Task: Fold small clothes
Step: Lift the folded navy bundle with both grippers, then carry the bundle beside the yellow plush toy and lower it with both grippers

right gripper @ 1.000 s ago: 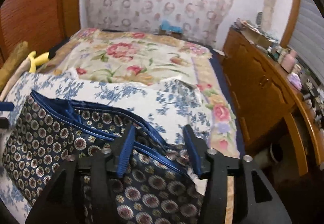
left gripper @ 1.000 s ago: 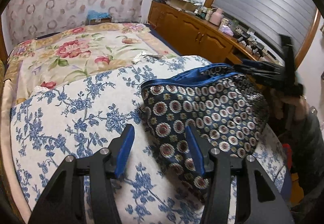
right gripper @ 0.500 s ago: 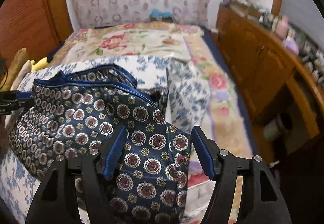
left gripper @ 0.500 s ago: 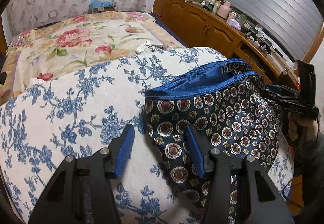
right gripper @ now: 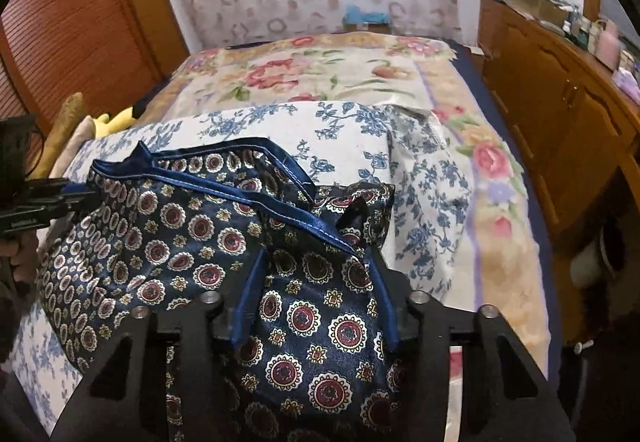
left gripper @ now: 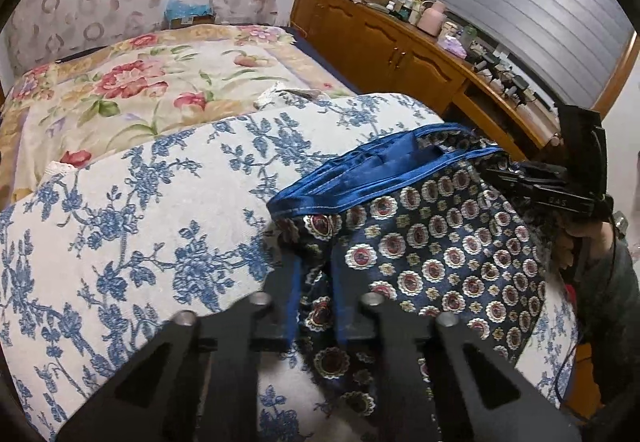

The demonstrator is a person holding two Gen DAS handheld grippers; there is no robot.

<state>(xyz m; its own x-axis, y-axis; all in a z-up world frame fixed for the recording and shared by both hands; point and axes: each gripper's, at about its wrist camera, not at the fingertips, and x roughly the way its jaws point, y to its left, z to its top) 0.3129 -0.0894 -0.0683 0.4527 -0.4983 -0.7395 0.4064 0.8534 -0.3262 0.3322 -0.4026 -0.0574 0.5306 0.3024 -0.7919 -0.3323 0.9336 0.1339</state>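
A pair of navy shorts [left gripper: 440, 254] with red-and-white medallions and a blue satin waistband lies on the blue-flowered cover [left gripper: 140, 226] of a bed. My left gripper [left gripper: 316, 262] is shut on the shorts' left edge, with a pinch of cloth between its blue pads. In the right wrist view my right gripper [right gripper: 316, 258] straddles the other side of the shorts [right gripper: 192, 226]. Its jaws are closing, a wide fold of cloth bulges between them, and the pads still stand apart. Each gripper shows in the other's view: the right gripper [left gripper: 552, 190], the left gripper [right gripper: 44, 202].
Beyond the blue-flowered cover lies a bedspread [left gripper: 140, 90] with red flowers. A wooden cabinet [left gripper: 400, 50] cluttered with bottles runs along the right of the bed. A yellow soft toy [right gripper: 108, 122] lies at the bed's left edge by a wooden slatted door [right gripper: 72, 26].
My left gripper has shut on the shorts' left edge. My right gripper has sunk onto the shorts' right side and its fingers have drawn closer together around the cloth.
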